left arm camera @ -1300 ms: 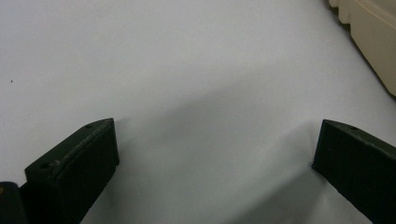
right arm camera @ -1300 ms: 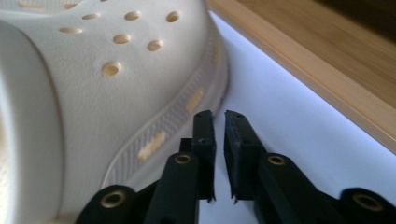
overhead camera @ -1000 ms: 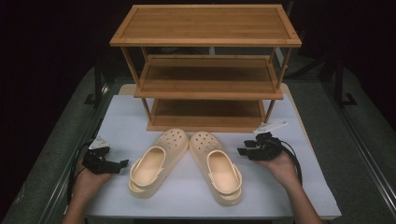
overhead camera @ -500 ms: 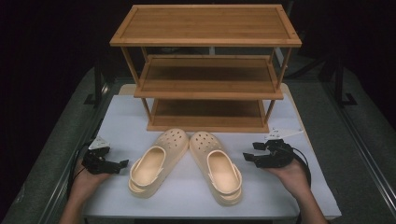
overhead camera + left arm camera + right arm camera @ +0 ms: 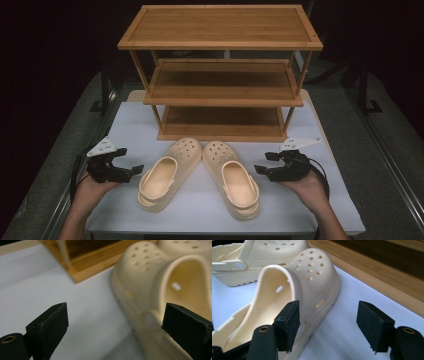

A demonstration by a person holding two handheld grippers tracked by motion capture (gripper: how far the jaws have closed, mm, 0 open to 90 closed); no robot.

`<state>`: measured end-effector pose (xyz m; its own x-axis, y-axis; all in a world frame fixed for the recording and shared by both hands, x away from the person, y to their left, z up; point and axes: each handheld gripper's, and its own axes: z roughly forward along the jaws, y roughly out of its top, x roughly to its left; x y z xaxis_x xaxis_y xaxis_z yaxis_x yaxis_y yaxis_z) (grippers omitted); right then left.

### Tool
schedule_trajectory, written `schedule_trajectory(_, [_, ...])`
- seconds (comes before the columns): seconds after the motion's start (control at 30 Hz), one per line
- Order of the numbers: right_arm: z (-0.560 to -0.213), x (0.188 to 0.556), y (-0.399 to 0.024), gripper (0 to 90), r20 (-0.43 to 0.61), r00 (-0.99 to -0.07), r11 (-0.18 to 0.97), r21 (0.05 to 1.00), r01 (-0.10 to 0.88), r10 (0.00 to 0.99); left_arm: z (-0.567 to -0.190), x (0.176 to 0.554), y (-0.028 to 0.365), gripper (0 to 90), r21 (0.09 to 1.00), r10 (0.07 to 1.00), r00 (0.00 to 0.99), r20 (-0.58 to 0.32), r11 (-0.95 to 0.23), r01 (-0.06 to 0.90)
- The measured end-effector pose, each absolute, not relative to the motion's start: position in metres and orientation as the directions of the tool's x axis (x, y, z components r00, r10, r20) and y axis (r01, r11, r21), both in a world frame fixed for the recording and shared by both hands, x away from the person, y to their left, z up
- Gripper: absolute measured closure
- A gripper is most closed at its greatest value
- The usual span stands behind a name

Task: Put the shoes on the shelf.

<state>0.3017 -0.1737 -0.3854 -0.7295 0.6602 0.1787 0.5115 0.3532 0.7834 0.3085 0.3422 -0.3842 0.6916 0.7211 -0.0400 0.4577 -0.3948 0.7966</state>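
Two cream clogs lie side by side on the white table top, toes toward the rack: the left clog (image 5: 167, 172) (image 5: 160, 290) and the right clog (image 5: 235, 180) (image 5: 294, 282). My left gripper (image 5: 130, 161) (image 5: 116, 308) hovers just left of the left clog. Its jaws stand wide and have just been closing a little, with nothing pressed between them. My right gripper (image 5: 264, 163) (image 5: 328, 303) sits just right of the right clog. Its jaws have just been opening, and bare table shows between them.
A three-shelf wooden shoe rack (image 5: 220, 85) stands at the back of the white table top (image 5: 310, 210), close behind the clogs' toes. Its bottom shelf (image 5: 387, 272) runs beside the right gripper. Dark grey floor surrounds the table.
My left gripper has lifted slightly off the table. My right gripper has drifted a little toward the person and its jaws stand wider.
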Motion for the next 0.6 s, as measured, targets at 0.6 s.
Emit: schedule_trajectory(0.6, [-0.391, 0.3, -0.145, 37.1, 0.186, -0.782, 0.391, 0.783, 0.484, 0.595, -0.382, 0.318, 0.295, 38.7, 0.801, 0.615, 0.789, -0.003, -0.471, 0.37])
